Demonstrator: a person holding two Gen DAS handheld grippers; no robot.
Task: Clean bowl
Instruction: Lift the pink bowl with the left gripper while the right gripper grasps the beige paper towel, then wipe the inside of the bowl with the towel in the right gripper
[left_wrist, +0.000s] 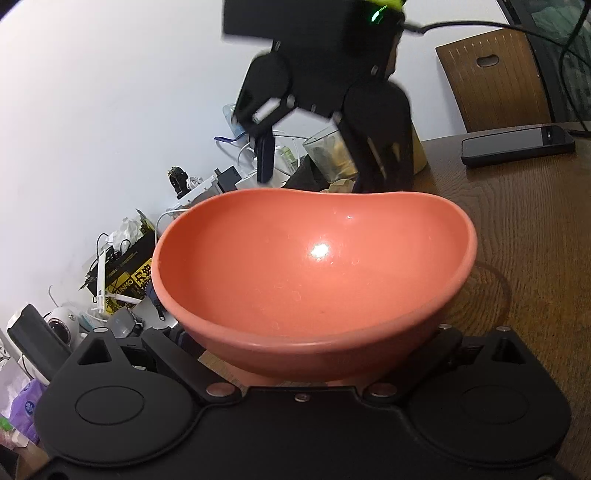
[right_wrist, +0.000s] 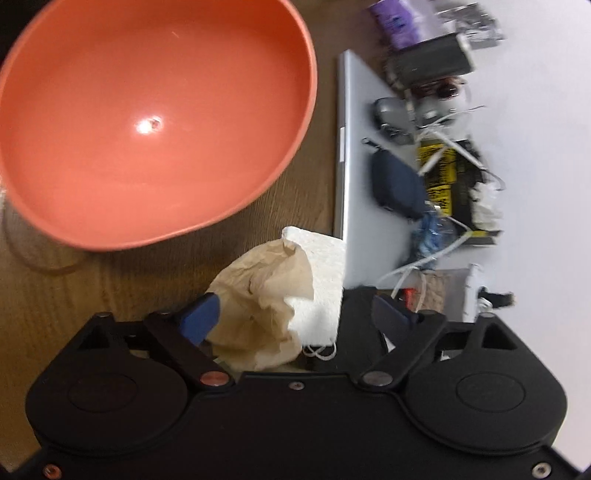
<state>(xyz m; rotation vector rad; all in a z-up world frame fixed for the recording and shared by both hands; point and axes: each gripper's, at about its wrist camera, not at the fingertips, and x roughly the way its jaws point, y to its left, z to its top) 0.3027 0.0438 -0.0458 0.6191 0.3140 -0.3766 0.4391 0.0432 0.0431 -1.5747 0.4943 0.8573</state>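
A salmon-orange bowl (left_wrist: 314, 273) fills the left wrist view, tilted toward the camera. My left gripper (left_wrist: 306, 369) is shut on its near wall; the fingertips are hidden under it. The bowl (right_wrist: 147, 122) is at the upper left of the right wrist view. My right gripper (right_wrist: 295, 314) stands wide open around a crumpled beige and white cloth (right_wrist: 273, 295) lying on the wooden table (right_wrist: 74, 295) beside the bowl. The right gripper (left_wrist: 317, 162) shows beyond the bowl's far rim in the left wrist view.
A closed silver laptop (right_wrist: 354, 177) lies right of the cloth with a dark blue pouch (right_wrist: 395, 184) on it. A phone (left_wrist: 517, 144) lies on the table at the right. Cables, boxes and a small camera (left_wrist: 59, 325) crowd the wall side.
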